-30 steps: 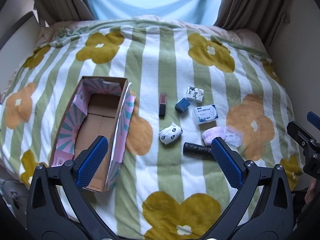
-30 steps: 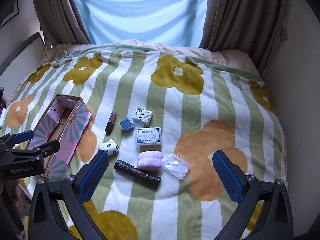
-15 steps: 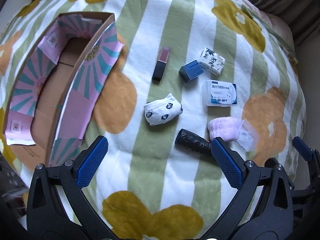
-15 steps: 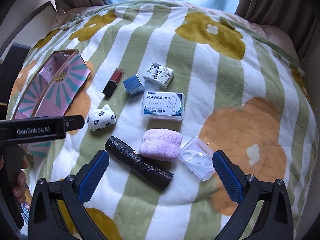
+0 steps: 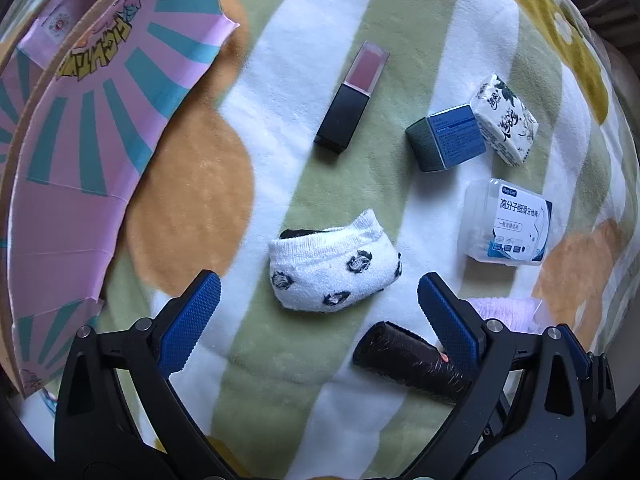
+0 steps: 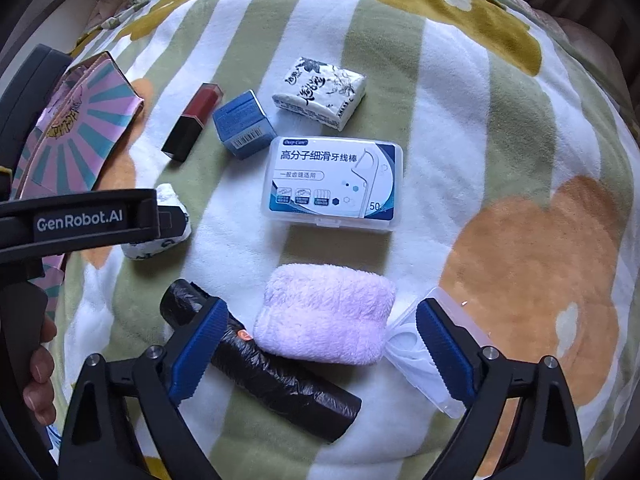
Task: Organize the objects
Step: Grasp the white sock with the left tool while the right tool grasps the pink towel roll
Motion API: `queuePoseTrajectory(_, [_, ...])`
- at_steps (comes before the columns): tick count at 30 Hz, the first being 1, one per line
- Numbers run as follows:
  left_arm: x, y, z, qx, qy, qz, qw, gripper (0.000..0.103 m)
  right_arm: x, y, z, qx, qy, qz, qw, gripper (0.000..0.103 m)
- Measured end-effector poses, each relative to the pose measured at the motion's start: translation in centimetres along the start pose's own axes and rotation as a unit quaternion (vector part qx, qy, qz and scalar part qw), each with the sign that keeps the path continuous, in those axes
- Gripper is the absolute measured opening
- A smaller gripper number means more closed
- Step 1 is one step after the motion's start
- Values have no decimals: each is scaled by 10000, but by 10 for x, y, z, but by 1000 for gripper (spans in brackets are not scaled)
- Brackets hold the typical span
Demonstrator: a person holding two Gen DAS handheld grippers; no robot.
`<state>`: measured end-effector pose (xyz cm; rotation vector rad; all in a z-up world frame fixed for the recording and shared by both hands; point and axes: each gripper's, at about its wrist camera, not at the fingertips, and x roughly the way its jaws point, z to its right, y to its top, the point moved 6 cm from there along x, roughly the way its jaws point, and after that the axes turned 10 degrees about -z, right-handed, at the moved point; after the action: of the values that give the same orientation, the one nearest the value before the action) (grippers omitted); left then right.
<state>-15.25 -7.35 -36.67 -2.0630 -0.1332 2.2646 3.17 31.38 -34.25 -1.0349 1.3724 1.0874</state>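
Note:
Small objects lie on a flowered striped blanket [image 5: 360, 8]. My left gripper [image 5: 320, 320] is open, its jaws either side of a white spotted sock [image 5: 334, 268], just above it. My right gripper [image 6: 320, 348] is open, straddling a folded pink towel [image 6: 324, 316]. A black bag roll [image 6: 276, 372] lies under its left finger, a clear plastic case [image 6: 420, 364] under its right. Beyond lie a floss pick box [image 6: 332, 180], a tissue pack [image 6: 320, 92], a blue box [image 6: 244, 124] and a lipstick [image 5: 352, 96].
An open pink and teal cardboard box [image 5: 92, 120] lies at the left on the blanket. My left gripper's body [image 6: 80, 224] crosses the right wrist view at the left, over the sock. Curtains hang behind the bed.
Both grippers have dropped down and forward toward the objects. The left one now hovers over the sock, the right one over the pink towel. Both stay open.

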Motion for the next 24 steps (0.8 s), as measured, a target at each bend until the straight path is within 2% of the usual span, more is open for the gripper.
queuePoseTrajectory(3, [9,3,5,-96,19,-64,9999,98,13,1,5,97,-12,-273,9996,80])
queuePoseTrajectory(7, [21,5,11,-187,54,-126,9997,98,16,1,6,102,-14,-341,9994,75])
queuePoseTrajectory(9, [25,7,13,-229,90,-132,9996,98,17,0,5,52,-9,-364,9993,69])
queuePoseTrajectory(10, [26,8,14,-263,80,-120,9996,92,18,0,4,44,1,-407,9992,64])
queuePoseTrajectory(11, [27,9,15,-300,64,-121,9995,82,19,-1,4,65,8,-435,9990,61])
queuePoseTrajectory(13, [30,10,17,-311,78,-166,9993,70,18,-3,6,139,26,-425,9990,58])
queuePoseTrajectory(17, [30,10,21,-241,93,-130,9996,67,13,-6,10,244,85,-383,9989,49])
queuePoseTrajectory(24, [24,9,27,-78,22,-13,10000,63,7,-14,17,355,62,-376,9986,41])
